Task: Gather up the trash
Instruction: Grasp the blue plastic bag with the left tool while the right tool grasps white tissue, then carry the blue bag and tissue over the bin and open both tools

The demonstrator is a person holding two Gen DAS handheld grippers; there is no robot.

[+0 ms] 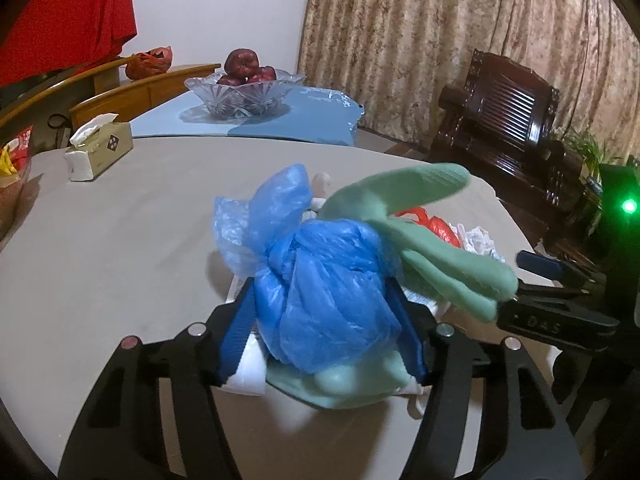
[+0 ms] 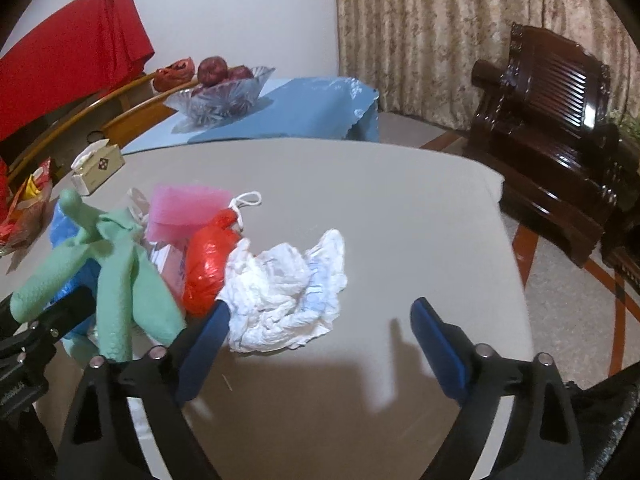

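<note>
A tissue box (image 1: pixel 100 147) and a glass fruit bowl (image 1: pixel 244 94) are seen well beyond the knotted blue bag (image 1: pixel 320 292). A green rubber glove (image 1: pixel 432 240) is draped across the bag, just beside a red bag (image 2: pixel 206 264) and crumpled white paper (image 2: pixel 288 292). The blue bag is gripped by the left gripper (image 1: pixel 320 328). The right gripper (image 2: pixel 320 344) is held wide and empty, one finger beside the paper.

Colours showing: knotted bag (image 1: pixel 320 300) blue, rubber glove (image 2: pixel 116 276) mint green, crumpled bag (image 2: pixel 206 268) red, paper wad (image 2: pixel 284 300) white, tabletop (image 2: pixel 360 208) grey, curtain (image 1: pixel 460 48) beige with mottled floral pattern.
</note>
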